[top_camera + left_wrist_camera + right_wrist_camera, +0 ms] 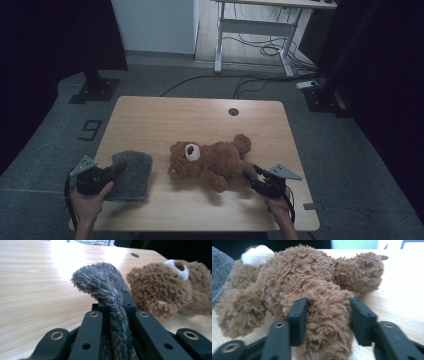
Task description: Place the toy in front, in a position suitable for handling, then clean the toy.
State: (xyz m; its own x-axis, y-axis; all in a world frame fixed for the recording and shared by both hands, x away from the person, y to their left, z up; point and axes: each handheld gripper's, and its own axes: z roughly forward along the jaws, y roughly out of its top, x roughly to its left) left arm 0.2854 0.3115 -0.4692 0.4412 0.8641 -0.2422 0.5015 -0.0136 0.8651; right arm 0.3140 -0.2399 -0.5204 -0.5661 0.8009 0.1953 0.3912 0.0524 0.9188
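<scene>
One brown teddy bear [212,161] and one grey fuzzy cloth [131,175] lie on the surface [165,115]. The left tool [116,170] is clenched on the cloth; the right tool [248,176] straddles the bear's leg, released.

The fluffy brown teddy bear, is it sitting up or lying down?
Lying down. The fluffy brown teddy bear sprawls flat on the light wooden table.

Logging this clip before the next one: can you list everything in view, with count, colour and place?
teddy bear: one, brown, white muzzle, lying mid-table
furry cloth: one, grey, table's near left
table: one, light wood, cable hole near far edge
desk frame: one, white, on floor beyond, cables beneath
stand bases: two, black, floor left and right
left tool: one, black, pinching the cloth's edge
right tool: one, black, jaws around a bear leg
hands: two, near edge
</scene>
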